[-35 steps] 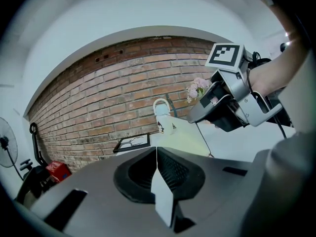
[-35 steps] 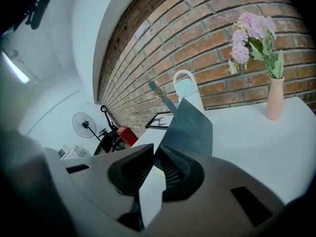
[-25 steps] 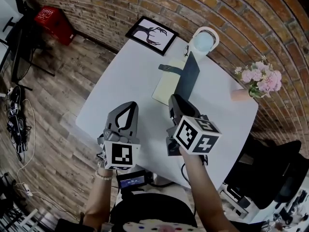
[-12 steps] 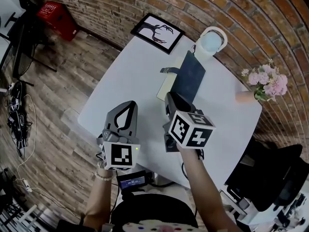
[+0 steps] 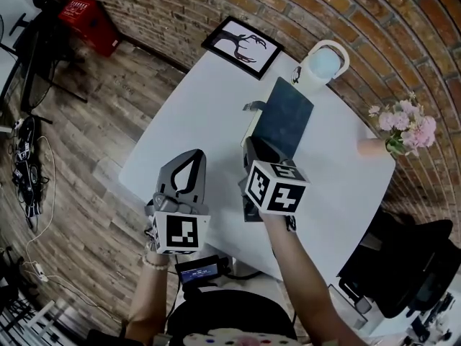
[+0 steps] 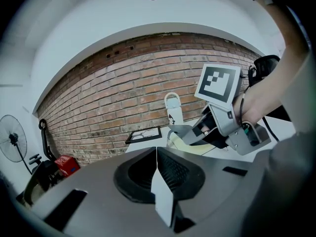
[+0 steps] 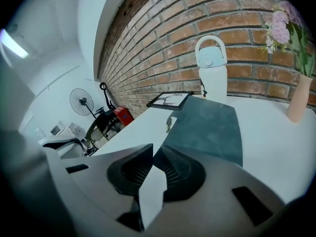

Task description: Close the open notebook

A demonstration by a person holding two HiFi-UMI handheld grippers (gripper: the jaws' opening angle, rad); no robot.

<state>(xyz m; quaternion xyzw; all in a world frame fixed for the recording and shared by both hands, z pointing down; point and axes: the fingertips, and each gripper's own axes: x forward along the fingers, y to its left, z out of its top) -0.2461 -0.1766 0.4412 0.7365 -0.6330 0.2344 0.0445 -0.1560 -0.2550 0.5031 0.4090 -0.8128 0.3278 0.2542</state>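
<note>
The notebook lies on the white table (image 5: 194,114) with its dark cover (image 5: 287,117) lowered almost flat. A strip of cream pages (image 6: 192,146) shows under the cover (image 6: 183,131), which is slightly raised at the near end. My right gripper (image 5: 248,144) is at the notebook's near edge. The cover's corner (image 7: 210,125) runs into the narrow gap of the right gripper (image 7: 153,149), which is shut on it. My left gripper (image 5: 189,158) hovers to the left, apart from the notebook. The left gripper (image 6: 156,149) is shut on nothing.
A white bottle (image 5: 324,62) stands just beyond the notebook. A framed picture (image 5: 241,45) lies at the far left corner. A vase of pink flowers (image 5: 403,128) is at the right edge. A red crate (image 5: 90,20) sits on the wooden floor; a black chair (image 5: 403,258) is near right.
The dark cover has swung from standing upright down to almost flat over the pages. My right gripper has sunk with it. The left gripper has stayed put.
</note>
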